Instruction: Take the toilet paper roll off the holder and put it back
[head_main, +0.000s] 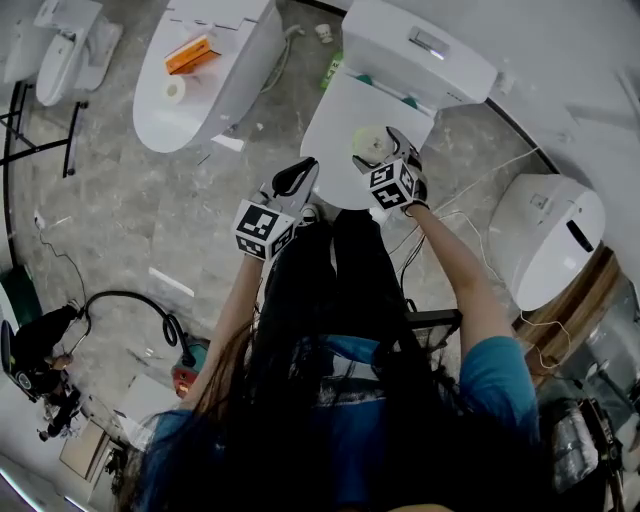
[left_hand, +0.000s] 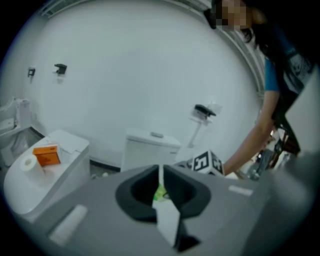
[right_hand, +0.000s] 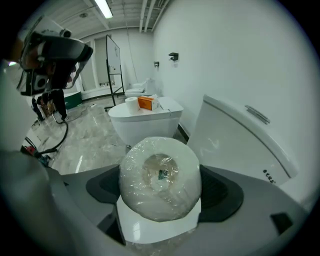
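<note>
No word, brand or number can be read. A short line of dark print on the toilet tank (right_hand: 235, 145), near its lower right edge, is too small to make out. The marker cube (head_main: 262, 229) before the tank bears only black-and-white square patterns.

Both arms were stretched forward. The left gripper (head_main: 296, 180), jaws pressed together and empty, was just beside the right gripper (head_main: 388, 152), whose jaws clamped the toilet paper roll (right_hand: 160, 177).
</note>
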